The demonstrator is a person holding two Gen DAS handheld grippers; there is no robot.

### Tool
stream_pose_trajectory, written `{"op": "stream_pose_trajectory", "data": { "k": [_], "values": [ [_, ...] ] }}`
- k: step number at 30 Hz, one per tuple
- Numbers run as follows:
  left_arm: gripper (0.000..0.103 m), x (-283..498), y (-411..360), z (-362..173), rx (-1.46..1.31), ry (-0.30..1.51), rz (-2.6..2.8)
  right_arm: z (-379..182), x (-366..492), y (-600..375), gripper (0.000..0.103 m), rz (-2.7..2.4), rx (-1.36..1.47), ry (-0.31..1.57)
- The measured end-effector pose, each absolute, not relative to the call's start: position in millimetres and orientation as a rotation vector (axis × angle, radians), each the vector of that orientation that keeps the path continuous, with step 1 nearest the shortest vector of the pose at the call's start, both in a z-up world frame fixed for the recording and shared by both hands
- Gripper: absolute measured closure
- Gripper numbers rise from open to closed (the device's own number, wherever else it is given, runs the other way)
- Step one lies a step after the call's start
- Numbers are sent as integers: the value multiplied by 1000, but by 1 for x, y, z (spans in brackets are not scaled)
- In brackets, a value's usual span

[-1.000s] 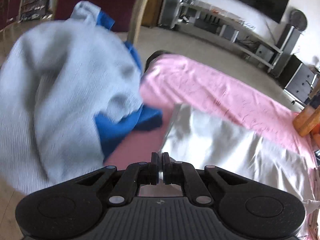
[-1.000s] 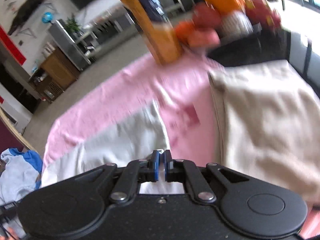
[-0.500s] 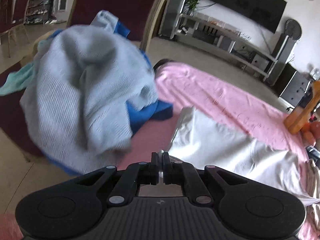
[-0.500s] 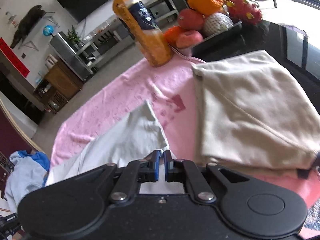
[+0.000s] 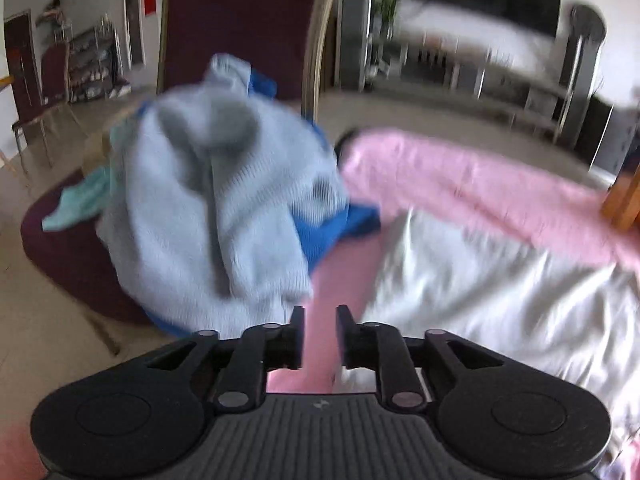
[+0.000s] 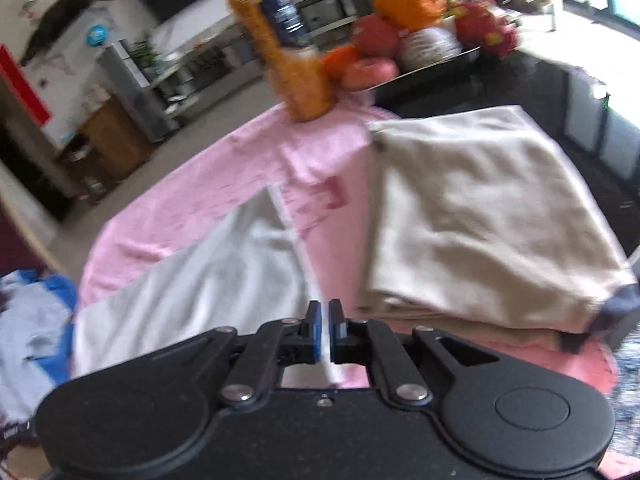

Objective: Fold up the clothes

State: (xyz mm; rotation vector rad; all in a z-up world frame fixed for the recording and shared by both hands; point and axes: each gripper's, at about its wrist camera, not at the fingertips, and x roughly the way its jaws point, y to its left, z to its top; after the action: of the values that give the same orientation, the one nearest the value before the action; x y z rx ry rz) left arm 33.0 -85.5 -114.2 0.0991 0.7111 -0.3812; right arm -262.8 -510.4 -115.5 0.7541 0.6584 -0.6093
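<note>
just beyond left gripper (image 5: 319,322), white garment (image 5: 480,280), jaws opening, empty

Black left gripper (image 5: 319,320) and right gripper (image 6: 325,320), silver screws; right jaws blue-padded.

The left gripper (image 5: 319,316) points forward and down, its jaws opening with a clear gap between the two black fingers (image 5: 297,320) and nothing caught in that gap. The right gripper (image 6: 325,312) also tilts forward and down. Its jaws are opening too, parted only by a thin slit between the blue-lined pads (image 6: 316,334), where a sliver of white fabric shows.
</note>
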Motion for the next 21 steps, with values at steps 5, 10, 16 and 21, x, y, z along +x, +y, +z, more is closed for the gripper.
{"op": "stream_pose_trajectory", "data": {
  "k": [5,10,16,21],
  "values": [
    [84,64,-90,-133,-12,887,-506,-128,-249,-514,79,-552,829,697],
    [90,76,-100,-155,8,988,-511,-143,-249,-521,78,-567,912,735],
    [90,71,-129,-164,140,1013,-596,-150,-246,-519,79,-609,883,806],
    [90,73,-142,-179,221,1032,-562,-159,-242,-522,79,-653,885,874]
  ]
}}
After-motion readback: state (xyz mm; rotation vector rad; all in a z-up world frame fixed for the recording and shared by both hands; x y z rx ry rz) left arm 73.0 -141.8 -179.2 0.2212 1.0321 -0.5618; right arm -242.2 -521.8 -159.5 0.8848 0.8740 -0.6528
